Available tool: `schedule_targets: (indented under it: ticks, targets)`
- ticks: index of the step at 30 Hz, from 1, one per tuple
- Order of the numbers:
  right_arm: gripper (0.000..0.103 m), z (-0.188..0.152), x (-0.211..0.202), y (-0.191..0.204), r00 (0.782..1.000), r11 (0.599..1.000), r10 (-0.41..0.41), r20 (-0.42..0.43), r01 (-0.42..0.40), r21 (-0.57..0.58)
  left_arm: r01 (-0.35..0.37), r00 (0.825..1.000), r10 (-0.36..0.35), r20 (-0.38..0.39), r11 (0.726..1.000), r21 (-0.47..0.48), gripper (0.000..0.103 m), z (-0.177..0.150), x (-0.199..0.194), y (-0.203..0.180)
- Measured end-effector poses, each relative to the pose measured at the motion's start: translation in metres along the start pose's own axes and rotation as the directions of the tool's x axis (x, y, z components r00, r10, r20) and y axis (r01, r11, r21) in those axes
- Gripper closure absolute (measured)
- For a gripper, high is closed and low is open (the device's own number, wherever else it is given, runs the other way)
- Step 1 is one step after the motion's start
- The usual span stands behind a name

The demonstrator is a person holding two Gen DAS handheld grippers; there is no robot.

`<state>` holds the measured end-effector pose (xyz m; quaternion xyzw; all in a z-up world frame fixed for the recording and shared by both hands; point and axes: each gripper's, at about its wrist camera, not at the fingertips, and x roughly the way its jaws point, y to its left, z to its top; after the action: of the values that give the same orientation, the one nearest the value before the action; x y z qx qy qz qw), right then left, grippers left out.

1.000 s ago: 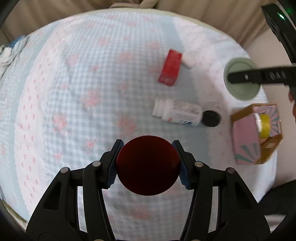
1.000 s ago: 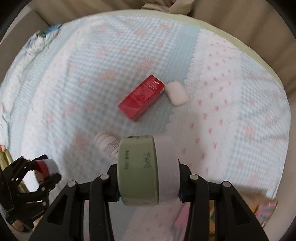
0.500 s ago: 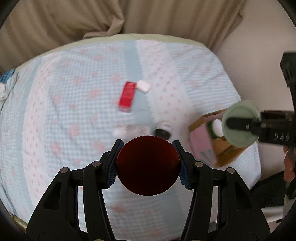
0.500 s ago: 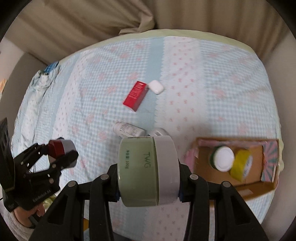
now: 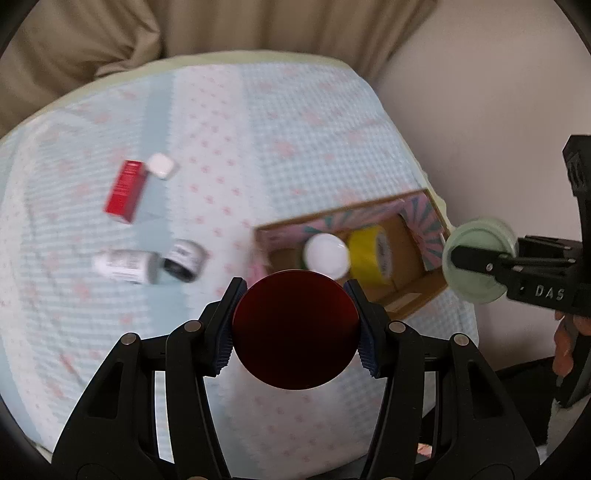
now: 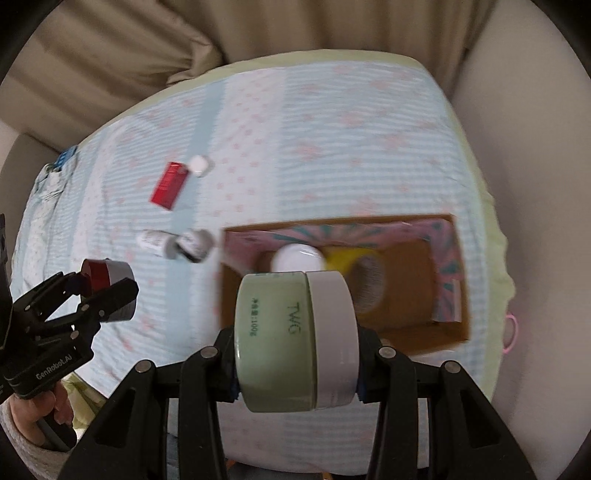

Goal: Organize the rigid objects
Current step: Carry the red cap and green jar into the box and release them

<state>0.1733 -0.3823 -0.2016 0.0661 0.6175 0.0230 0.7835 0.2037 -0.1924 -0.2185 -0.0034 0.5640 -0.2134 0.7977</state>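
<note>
**Both grippers loaded above the bed**

Clamped in the left gripper (image 5: 295, 328): one round dark-red jar with a grey body (image 5: 295, 328), squeezed between both blue pads, jaws apart only by the jar's width. Clamped in the right gripper (image 6: 297, 343): one pale-green cylindrical jar with a white lid (image 6: 297, 343), lying sideways, gripped at base and lid, jaws spread to its length. Both held in the air above a blue-and-pink checked bedspread (image 5: 314, 129).

Just beyond, near the bed's right edge: one open cardboard box with a pink-and-teal patterned lining (image 6: 448, 258). Inside it, two things side by side: a white-lidded round jar (image 6: 297, 256) and a yellow tape roll (image 5: 369, 254).

Left of the box, on the bedspread: one white plastic bottle lying on its side (image 5: 123, 264), touching one small black-and-white round pot (image 5: 184, 260).

Farther off: one red rectangular carton (image 5: 125, 192) lying flat, with one small white rounded case (image 5: 161, 166) just beside its far end.

Beyond the bed, beige curtains (image 6: 258, 29).
</note>
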Motion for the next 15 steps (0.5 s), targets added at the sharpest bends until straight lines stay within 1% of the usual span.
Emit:
schedule_targets:
  ticks: [4, 5, 8, 10, 15]
  targets:
    - [0.063, -0.003, 0.006, -0.049, 1.000, 0.999, -0.018, -0.014, 0.018, 0.037, 0.004, 0.999, -0.004, -0.038, 1.000, 0.014, 0.052, -0.001, 0.034, -0.030]
    - [0.063, -0.003, 0.009, -0.058, 1.000, 0.999, -0.022, -0.017, 0.022, 0.042, -0.003, 0.999, 0.004, -0.052, 1.000, 0.015, 0.052, -0.002, 0.045, -0.040]
    - [0.063, -0.002, 0.020, -0.085, 0.999, 0.998, -0.031, -0.034, 0.033, 0.060, -0.018, 0.996, 0.019, -0.082, 1.000, 0.013, 0.052, -0.003, 0.073, -0.052]
    - [0.063, -0.001, 0.032, -0.102, 0.998, 0.997, -0.033, -0.054, 0.037, 0.072, -0.031, 0.994, 0.032, -0.100, 0.999, 0.012, 0.052, -0.006, 0.086, -0.057]
    - [0.063, -0.001, 0.066, -0.128, 0.994, 0.997, -0.027, -0.105, 0.035, 0.075, -0.071, 0.985, 0.070, -0.161, 0.997, 0.000, 0.052, -0.016, 0.122, -0.060]
